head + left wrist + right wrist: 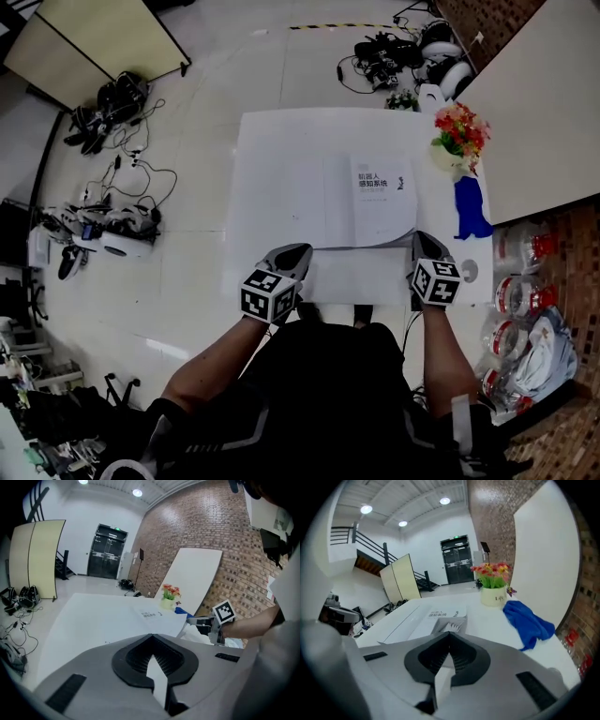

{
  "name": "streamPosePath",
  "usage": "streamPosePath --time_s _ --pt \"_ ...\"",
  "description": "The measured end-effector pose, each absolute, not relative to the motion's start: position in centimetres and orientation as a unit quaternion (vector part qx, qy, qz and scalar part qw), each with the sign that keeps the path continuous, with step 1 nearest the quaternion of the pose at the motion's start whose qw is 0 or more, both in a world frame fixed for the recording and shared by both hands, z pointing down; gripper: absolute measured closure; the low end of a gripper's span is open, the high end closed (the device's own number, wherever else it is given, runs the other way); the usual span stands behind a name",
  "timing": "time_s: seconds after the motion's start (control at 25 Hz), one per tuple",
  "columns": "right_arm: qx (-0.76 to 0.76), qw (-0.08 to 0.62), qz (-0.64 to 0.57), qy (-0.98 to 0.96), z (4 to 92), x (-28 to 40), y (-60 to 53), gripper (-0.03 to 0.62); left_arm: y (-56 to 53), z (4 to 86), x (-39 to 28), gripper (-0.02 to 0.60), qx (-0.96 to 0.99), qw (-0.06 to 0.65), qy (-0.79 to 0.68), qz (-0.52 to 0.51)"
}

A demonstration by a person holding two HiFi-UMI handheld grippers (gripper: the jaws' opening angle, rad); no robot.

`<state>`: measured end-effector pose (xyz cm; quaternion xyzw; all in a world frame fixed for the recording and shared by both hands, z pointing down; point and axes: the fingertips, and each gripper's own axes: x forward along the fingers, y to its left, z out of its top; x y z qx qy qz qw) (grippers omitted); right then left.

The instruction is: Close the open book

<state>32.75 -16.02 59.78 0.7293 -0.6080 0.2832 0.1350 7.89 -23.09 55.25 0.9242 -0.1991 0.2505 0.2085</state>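
**Head view:** the camera looks steeply down from above the person and takes in the whole white table (272, 159) and the floor around it. **Gripper views:** each camera sits low and close at the table's near edge. The one on the left gripper (298, 251) faces obliquely across toward the brick wall, and the one on the right gripper (422, 242) faces along the table toward the far door. **Shared field:** all three views include the book (370, 202), the flower pot (450, 155) and the blue cloth (469, 211).

The book (380, 202) is matt paper, the table (277, 169) smooth, the rag (471, 214) cloth.

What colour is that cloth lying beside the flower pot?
The cloth is bright blue, clearest in the right gripper view.
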Motion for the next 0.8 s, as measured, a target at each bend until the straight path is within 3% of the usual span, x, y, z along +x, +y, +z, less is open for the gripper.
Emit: streamPosePath --time_s 0.24,0.8 --pt "0.733 0.06 0.386 -0.557 63.7 34.2 -13.7 0.594 -23.3 55.6 7.3 0.588 0.917 0.226 -0.216 0.246" --pt "0.734 0.143 0.376 -0.548 64.1 34.7 -12.6 0.594 -24.7 56.7 5.8 0.588 0.91 0.246 -0.243 0.23"
